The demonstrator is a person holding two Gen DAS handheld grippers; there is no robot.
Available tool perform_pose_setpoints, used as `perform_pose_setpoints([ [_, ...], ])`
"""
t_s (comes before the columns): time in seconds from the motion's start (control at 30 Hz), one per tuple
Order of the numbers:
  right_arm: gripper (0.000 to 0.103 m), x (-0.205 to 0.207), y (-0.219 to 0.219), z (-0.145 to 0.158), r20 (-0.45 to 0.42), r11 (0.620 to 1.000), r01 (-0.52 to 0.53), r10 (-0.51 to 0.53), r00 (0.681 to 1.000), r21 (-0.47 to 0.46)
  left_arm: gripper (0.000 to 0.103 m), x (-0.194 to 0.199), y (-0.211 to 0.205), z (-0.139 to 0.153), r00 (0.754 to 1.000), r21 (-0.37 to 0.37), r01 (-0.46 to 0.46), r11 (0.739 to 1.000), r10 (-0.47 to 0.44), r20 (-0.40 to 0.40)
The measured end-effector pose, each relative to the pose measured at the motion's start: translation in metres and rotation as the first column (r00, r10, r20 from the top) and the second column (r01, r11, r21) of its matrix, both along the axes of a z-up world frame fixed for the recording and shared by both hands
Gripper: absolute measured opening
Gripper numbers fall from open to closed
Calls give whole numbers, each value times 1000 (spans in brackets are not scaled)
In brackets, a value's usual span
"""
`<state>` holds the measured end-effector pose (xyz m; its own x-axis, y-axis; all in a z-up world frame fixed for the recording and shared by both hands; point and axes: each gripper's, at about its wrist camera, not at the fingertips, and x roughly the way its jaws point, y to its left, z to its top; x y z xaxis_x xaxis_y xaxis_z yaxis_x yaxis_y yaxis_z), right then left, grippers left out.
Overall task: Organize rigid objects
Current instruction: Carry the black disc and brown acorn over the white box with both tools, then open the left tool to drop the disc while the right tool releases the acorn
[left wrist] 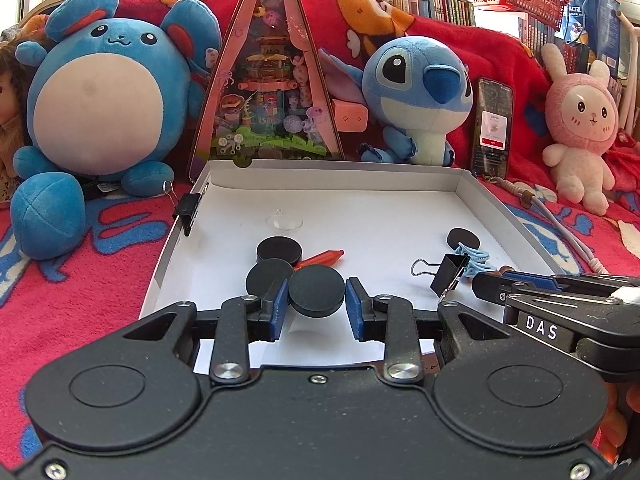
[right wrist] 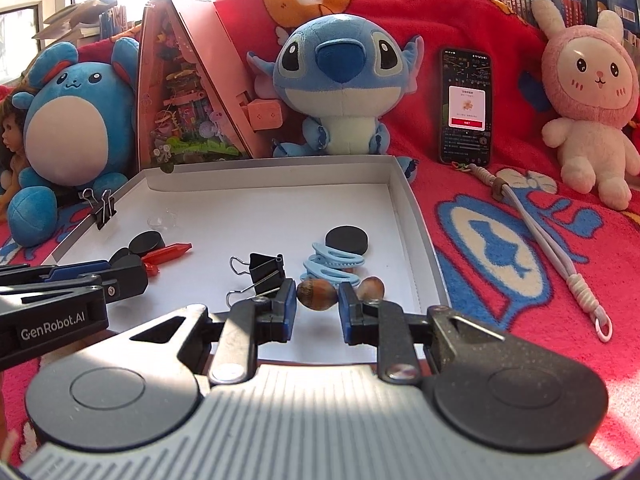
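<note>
A white shallow box (left wrist: 400, 176) (right wrist: 280, 168) holds small items. My left gripper (left wrist: 317, 300) is shut on a black disc (left wrist: 317, 294) near the box's front left. Two more black discs (left wrist: 279, 250) and a red-orange piece (left wrist: 324, 258) lie just beyond it. My right gripper (right wrist: 317, 300) is shut on a brown acorn-like nut (right wrist: 316, 294) at the front right, with a second nut (right wrist: 370, 288) beside it. Light blue clips (right wrist: 334, 266), a black binder clip (right wrist: 264, 274) and another black disc (right wrist: 347, 240) lie close behind.
A binder clip (left wrist: 188, 206) grips the box's left wall and a clear suction cup (left wrist: 284, 222) sits inside. Plush toys (left wrist: 420, 92), a triangular toy box (left wrist: 268, 80), a phone (left wrist: 492, 124) and a corded strap (right wrist: 560, 264) lie on the red blanket (right wrist: 520, 220) around the box.
</note>
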<state>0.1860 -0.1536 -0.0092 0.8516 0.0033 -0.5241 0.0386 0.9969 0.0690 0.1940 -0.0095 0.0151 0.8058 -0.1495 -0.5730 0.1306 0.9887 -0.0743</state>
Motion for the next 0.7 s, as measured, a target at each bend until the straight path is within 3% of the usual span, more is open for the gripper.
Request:
perform_pose_setpoints([
  [0.7,27,6,-1,-6,-17,1000,2,-1,1000,14,30,9,-5,-8,1000,-3,-10,1000,10,-29],
])
